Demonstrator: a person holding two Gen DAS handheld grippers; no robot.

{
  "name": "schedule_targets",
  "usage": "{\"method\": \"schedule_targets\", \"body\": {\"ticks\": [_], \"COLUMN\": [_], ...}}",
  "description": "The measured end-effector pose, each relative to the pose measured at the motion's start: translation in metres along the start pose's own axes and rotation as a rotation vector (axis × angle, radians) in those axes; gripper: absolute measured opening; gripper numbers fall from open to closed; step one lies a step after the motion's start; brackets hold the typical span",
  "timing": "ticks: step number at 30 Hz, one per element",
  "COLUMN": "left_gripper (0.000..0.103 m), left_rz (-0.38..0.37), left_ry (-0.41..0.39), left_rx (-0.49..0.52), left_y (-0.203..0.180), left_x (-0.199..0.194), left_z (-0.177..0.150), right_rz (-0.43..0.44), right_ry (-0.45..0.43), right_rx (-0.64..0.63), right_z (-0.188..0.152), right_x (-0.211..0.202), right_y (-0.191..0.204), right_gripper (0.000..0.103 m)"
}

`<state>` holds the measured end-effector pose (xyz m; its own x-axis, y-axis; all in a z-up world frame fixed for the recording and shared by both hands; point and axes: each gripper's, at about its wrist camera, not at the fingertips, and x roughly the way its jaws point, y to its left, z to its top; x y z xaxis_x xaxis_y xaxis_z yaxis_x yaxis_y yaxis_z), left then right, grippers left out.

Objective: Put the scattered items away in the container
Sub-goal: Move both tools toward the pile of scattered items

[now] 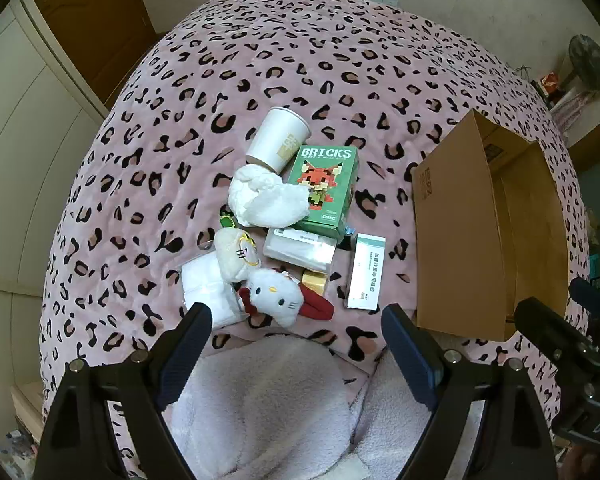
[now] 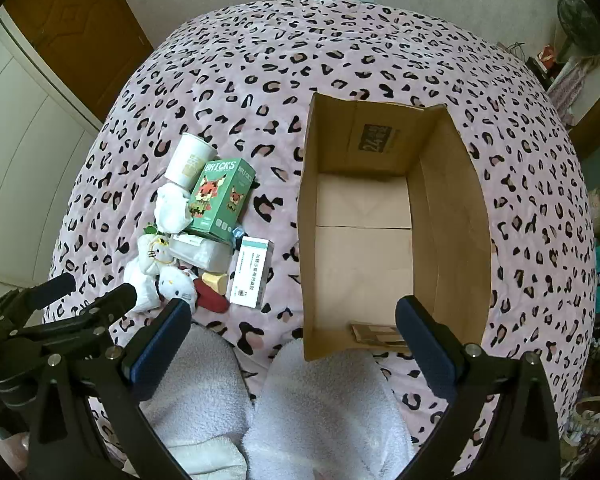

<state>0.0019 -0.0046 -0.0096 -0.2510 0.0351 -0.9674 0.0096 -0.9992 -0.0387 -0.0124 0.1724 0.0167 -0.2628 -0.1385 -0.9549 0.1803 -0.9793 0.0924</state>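
A pile of items lies on the pink leopard-print bed: a white paper cup (image 1: 278, 138) on its side, a green BRICKS box (image 1: 327, 190), crumpled white cloth (image 1: 266, 200), a Hello Kitty plush (image 1: 274, 296), a small cream plush (image 1: 236, 256), a white pack (image 1: 300, 248), a white-green medicine box (image 1: 366, 272) and a clear bag (image 1: 208, 292). An open cardboard box (image 2: 448, 208) stands to the right, holding only flat cardboard scraps (image 2: 374, 334). My left gripper (image 1: 296, 316) is open just short of the Hello Kitty plush. My right gripper (image 2: 292, 312) is open over the box's near edge.
White fluffy fabric (image 2: 320, 408) lies at the near edge under both grippers. A wooden door (image 2: 72, 32) and wardrobe stand left. A fan (image 2: 580, 24) and clutter stand at the right. The left gripper shows in the right wrist view (image 2: 80, 304).
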Motion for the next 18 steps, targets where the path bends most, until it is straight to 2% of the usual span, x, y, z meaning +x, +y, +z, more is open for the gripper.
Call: {"method": "schedule_targets", "body": {"ticks": [18], "left_gripper": [0.089], "left_rz": [-0.008], "left_ry": [0.008], "left_rx": [0.010], "left_y": [-0.0084], "left_x": [0.0012], "left_z": [-0.0024], "right_rz": [-0.005], "right_ry": [-0.003], "right_rx": [0.005], "right_z": [0.0004], "right_x": [0.0024], "right_y": [-0.0087], "right_gripper": [0.103]}}
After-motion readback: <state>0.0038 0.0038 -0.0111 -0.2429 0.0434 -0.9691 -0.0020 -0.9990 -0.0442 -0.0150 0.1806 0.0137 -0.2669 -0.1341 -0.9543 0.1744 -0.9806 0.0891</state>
